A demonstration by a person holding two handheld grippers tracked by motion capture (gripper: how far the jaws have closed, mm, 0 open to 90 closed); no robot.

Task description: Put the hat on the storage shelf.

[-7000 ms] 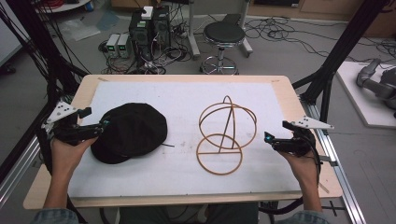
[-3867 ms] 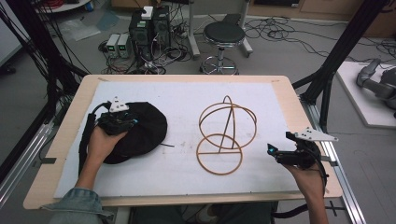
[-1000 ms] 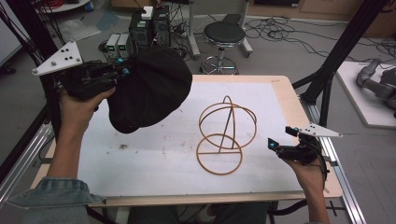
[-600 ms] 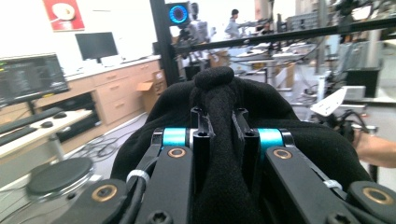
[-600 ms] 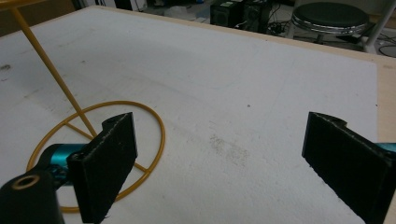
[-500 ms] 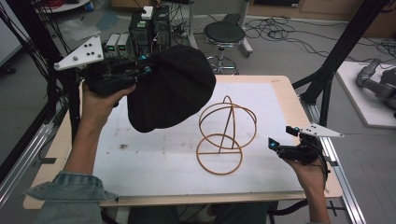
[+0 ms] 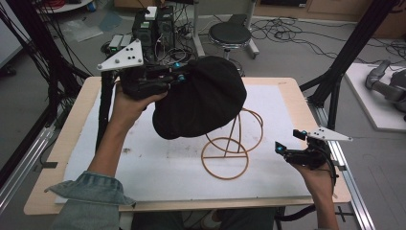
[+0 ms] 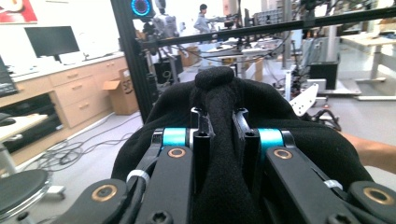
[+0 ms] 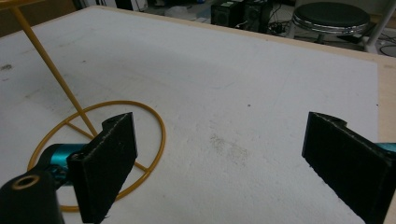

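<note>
Black and soft, the hat (image 7: 201,98) we pinched in our left gripper (image 7: 167,80) had moved from the table's (image 7: 287,91) left to above the wire stand (image 7: 230,143), nearly ready to drop on, while our right gripper (image 7: 287,152) waited open.

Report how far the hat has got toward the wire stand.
Done: the hat is off the table, pinched in the left gripper. In hand: it hangs above the stand, overlapping its top. Left: lowering it onto the stand and letting go. The right gripper waits open near the stand's base.
</note>
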